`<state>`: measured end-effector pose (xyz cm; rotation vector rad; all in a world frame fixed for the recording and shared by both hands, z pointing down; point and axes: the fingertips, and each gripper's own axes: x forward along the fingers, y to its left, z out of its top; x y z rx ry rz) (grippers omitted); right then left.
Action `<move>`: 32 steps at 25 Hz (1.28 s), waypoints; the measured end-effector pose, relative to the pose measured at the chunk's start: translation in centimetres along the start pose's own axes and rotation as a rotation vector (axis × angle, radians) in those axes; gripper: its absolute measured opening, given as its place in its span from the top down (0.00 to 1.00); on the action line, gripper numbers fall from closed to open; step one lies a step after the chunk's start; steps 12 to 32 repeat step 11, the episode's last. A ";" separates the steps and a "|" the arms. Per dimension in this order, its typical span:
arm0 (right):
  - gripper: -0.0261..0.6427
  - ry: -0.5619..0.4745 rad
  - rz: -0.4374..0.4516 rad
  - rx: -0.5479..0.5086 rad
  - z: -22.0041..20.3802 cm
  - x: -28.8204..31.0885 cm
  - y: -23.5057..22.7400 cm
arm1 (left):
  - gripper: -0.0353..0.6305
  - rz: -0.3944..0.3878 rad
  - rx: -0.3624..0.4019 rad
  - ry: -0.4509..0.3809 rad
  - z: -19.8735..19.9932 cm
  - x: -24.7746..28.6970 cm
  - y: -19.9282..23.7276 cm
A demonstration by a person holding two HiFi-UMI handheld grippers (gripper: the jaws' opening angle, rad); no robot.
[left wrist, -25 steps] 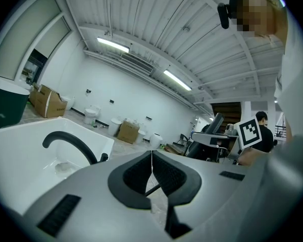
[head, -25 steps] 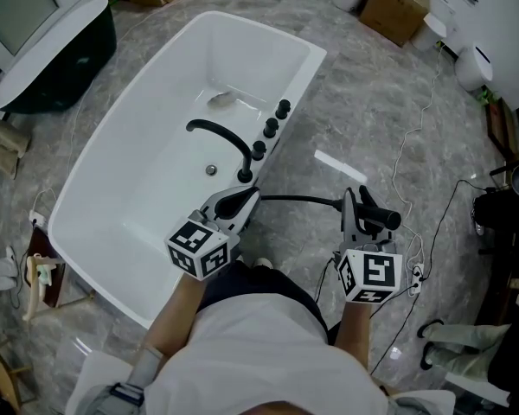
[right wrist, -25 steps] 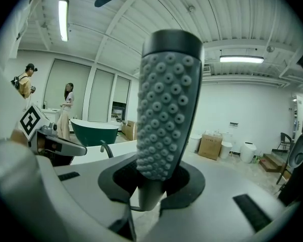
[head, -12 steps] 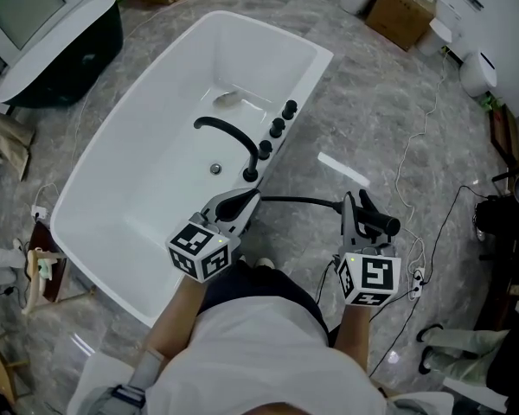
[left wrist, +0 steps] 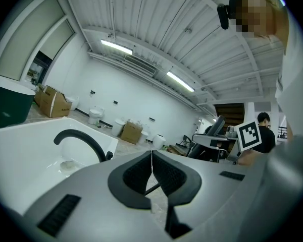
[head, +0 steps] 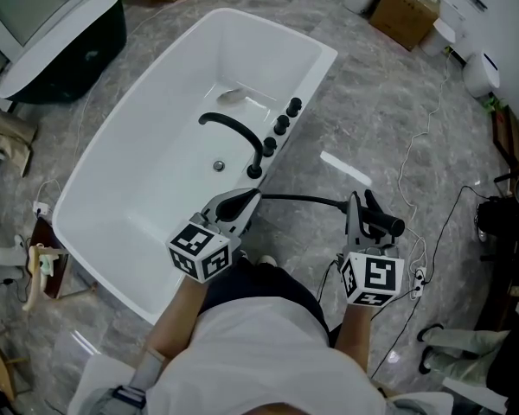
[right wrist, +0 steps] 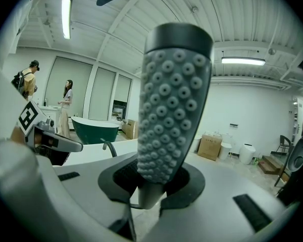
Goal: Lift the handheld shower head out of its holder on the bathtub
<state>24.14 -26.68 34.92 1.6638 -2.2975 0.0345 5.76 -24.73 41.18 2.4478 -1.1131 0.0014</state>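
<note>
Right hand-held gripper (head: 362, 208) is pinching the shower head (right wrist: 174, 100). In the right gripper view I see both jaws clamped on the narrow neck just under the spray face. The head stands upright with a slight lean, its nubbed nozzle side facing the camera. It is clear of the bathtub (head: 112, 188), held out over the grey marble floor (head: 363, 119) to the right of the rim. A black hose (head: 298, 199) runs from it back toward the tub edge and passes just beside the tip of the left hand-held gripper (head: 245, 200). That one has its jaws pressed together at the tips with nothing pinched. A thin dark line shows in the gap behind them, and I can't tell if it touches the pads. The left one sits at the tub's near rim, well apart from the right. On the tub's right-hand rim I see the curved black spout (head: 233, 128) arching over the basin, with three black knobs (head: 281, 125) in a row beyond it. The drain (head: 218, 166) is visible on the tub bottom. A dark green tub (head: 60, 46) sits top left and a cardboard box (head: 404, 11) top right.
</note>
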 end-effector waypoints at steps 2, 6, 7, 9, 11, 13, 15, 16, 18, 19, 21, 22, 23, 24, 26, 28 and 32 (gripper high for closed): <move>0.81 -0.001 -0.001 -0.002 0.0 0.0 0.1 | 0.93 0.004 -0.003 0.002 -0.2 -0.3 0.1; 0.81 0.002 -0.006 -0.008 0.0 0.1 0.0 | 0.93 0.012 -0.006 -0.003 -0.1 -0.5 0.4; 0.81 0.004 -0.008 -0.010 0.0 0.1 0.0 | 0.93 0.013 -0.007 -0.003 0.0 -0.6 0.5; 0.81 0.008 -0.012 -0.012 -0.1 0.1 0.1 | 0.93 0.015 -0.008 -0.002 -0.1 -0.8 0.7; 0.81 0.010 -0.015 -0.013 -0.2 0.1 0.2 | 0.93 0.016 -0.008 0.000 -0.2 -1.0 0.9; 0.81 0.010 -0.015 -0.013 -0.2 0.1 0.2 | 0.93 0.016 -0.008 0.000 -0.2 -1.0 0.9; 0.81 0.010 -0.015 -0.013 -0.2 0.1 0.2 | 0.93 0.016 -0.008 0.000 -0.2 -1.0 0.9; 0.81 0.010 -0.015 -0.013 -0.2 0.1 0.2 | 0.93 0.016 -0.008 0.000 -0.2 -1.0 0.9; 0.81 0.010 -0.015 -0.013 -0.2 0.1 0.2 | 0.93 0.016 -0.008 0.000 -0.2 -1.0 0.9; 0.81 0.010 -0.015 -0.013 -0.2 0.1 0.2 | 0.93 0.016 -0.008 0.000 -0.2 -1.0 0.9; 0.81 0.010 -0.015 -0.013 -0.2 0.1 0.2 | 0.93 0.016 -0.008 0.000 -0.2 -1.0 0.9; 0.81 0.010 -0.015 -0.013 -0.2 0.1 0.2 | 0.93 0.016 -0.008 0.000 -0.2 -1.0 0.9; 0.81 0.010 -0.015 -0.013 -0.2 0.1 0.2 | 0.93 0.016 -0.008 0.000 -0.2 -1.0 0.9; 0.81 0.010 -0.015 -0.013 -0.2 0.1 0.2 | 0.93 0.016 -0.008 0.000 -0.2 -1.0 0.9; 0.81 0.010 -0.015 -0.013 -0.2 0.1 0.2 | 0.93 0.016 -0.008 0.000 -0.2 -1.0 0.9; 0.81 0.010 -0.015 -0.013 -0.2 0.1 0.2 | 0.93 0.016 -0.008 0.000 -0.2 -1.0 0.9; 0.81 0.010 -0.015 -0.013 -0.2 0.1 0.2 | 0.93 0.016 -0.008 0.000 -0.2 -1.0 0.9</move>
